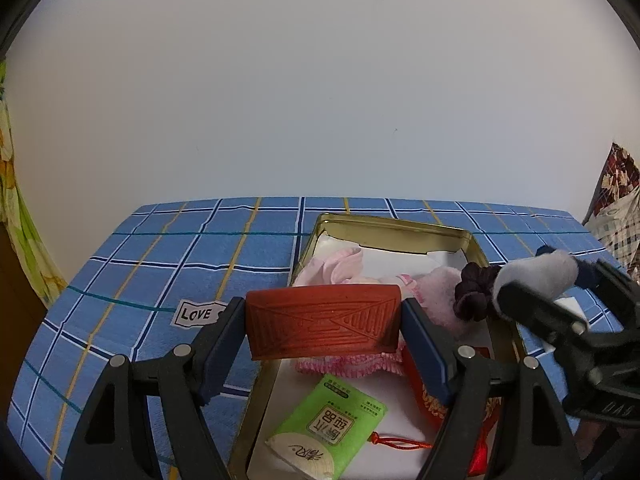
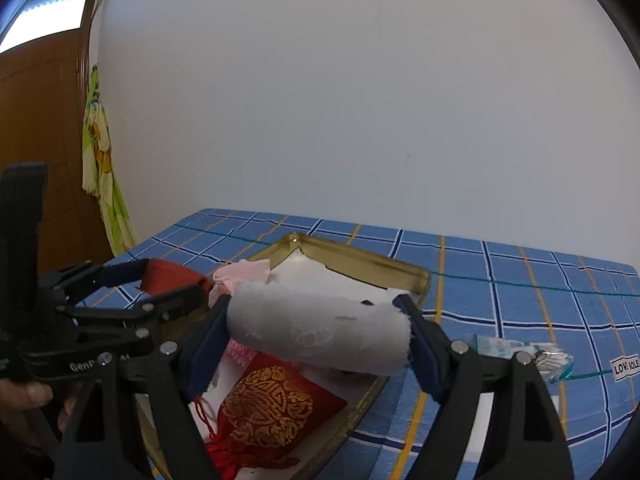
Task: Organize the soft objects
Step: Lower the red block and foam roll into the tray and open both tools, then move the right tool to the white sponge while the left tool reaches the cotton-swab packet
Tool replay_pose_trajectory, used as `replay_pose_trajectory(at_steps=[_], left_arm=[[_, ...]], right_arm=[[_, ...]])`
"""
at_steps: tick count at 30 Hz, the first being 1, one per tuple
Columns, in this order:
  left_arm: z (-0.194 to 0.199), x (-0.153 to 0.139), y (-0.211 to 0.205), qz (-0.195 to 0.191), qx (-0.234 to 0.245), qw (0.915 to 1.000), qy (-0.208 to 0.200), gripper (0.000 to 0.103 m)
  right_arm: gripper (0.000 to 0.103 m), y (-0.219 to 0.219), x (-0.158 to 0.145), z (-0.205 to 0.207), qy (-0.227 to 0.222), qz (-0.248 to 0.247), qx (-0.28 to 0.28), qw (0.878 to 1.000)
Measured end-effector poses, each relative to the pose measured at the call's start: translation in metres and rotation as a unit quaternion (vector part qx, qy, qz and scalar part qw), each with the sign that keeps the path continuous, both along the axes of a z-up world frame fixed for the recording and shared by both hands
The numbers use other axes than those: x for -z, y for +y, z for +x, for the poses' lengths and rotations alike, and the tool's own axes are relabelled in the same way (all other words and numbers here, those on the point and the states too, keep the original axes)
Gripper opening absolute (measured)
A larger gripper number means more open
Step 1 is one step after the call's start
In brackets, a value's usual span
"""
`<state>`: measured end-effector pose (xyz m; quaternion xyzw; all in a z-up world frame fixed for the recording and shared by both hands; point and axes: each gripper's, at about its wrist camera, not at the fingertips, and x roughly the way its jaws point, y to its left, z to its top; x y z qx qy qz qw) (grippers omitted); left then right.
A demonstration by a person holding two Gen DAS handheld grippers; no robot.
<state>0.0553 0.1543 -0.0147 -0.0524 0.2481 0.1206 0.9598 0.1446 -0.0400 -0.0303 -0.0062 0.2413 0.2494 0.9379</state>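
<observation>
Left wrist view: the left hand-held gripper (image 1: pixel 324 322) stands wide, its two blue pads pressed on the ends of a red ribbed block (image 1: pixel 322 326) that spans the gap between them. It hangs over a gold-rimmed tin box (image 1: pixel 476 240) lined with white, which sits on a surface covered by a blue checked cloth (image 1: pixel 160 248). Inside the box lie a pink cloth (image 1: pixel 340 266) at the far end, a pink fluffy piece (image 1: pixel 438 296) with a dark purple scrunchie (image 1: pixel 476 292) on it, a pink frilled piece (image 1: pixel 348 364) under the block, a green packet (image 1: pixel 332 426) and a red pouch (image 1: pixel 432 400) with a tassel at the near end. A white label reading LOVE (image 1: pixel 196 314) lies on the cloth just left of the box. At the right edge the right hand-held gripper (image 1: pixel 536 280) holds a white cloth roll (image 1: pixel 540 276) over the box's right side

Right wrist view: the right hand-held gripper (image 2: pixel 320 332) is likewise spread wide and clamped on the white cloth roll (image 2: pixel 316 328), held crosswise above the tin box (image 2: pixel 360 256). Below it the red pouch (image 2: pixel 276 412) with a gold pattern lies in the box's near corner, and the pink cloth (image 2: pixel 244 272) lies toward the far corner. The left hand-held gripper (image 2: pixel 172 276) with its red ribbed block (image 2: pixel 168 276) shows at the left, with fingers (image 2: pixel 32 394) of a hand below it. A clear packet (image 2: pixel 520 352) and a label (image 2: pixel 626 368) lie on the blue checked cloth (image 2: pixel 520 300) to the right of the box
</observation>
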Motion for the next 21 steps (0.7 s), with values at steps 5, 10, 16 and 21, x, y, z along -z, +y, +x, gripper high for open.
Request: replay_pose_trajectory(at_steps=[5,10,16,21], left_arm=[[0.006,0.002,-0.001,0.001,0.01,0.9999,0.01,0.079],[0.011,0.01,-0.003,-0.004,0.016,0.9993,0.033,0.08],[0.001,0.012,-0.006,-0.008,0.007,0.9995,0.03,0.09],[-0.007,0.009,-0.024,0.004,0.005,0.9999,0.012,0.09]], right_arm=[[0.081,0.007,0.006,0.004,0.012,0.0,-0.006,1.0],[0.09,0.011,0.013,0.006,0.03,0.002,-0.027,0.999],[0.101,-0.001,0.013,-0.007,0.016,0.011,-0.013,1.0],[0.102,-0.025,0.011,-0.029,0.0,0.004,0.001,1.0]])
